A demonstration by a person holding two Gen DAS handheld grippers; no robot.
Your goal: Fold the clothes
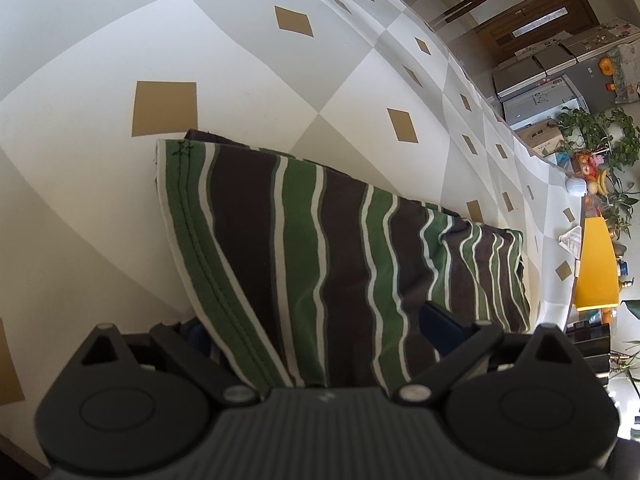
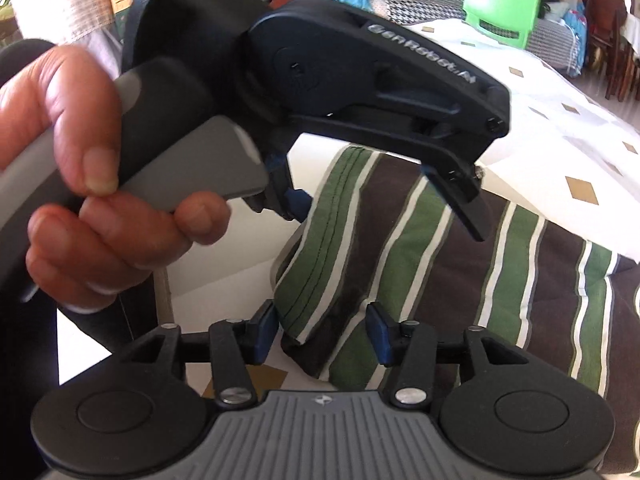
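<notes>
Checked tablecloth [image 1: 248, 80]; striped garment [image 1: 320, 248] (jaws half-hidden)

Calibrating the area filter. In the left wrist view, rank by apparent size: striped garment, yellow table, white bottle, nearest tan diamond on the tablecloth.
1. Green, brown and white striped garment
2. Tan diamond printed on the tablecloth
3. Yellow table
4. Small white bottle

The garment and diamond sit nearest the camera, so the ranking reflects apparent size only.

Lived-in home, houseplants [image 1: 600, 136], wooden door [image 1: 536, 20], green plastic chair [image 2: 502, 10]
</notes>
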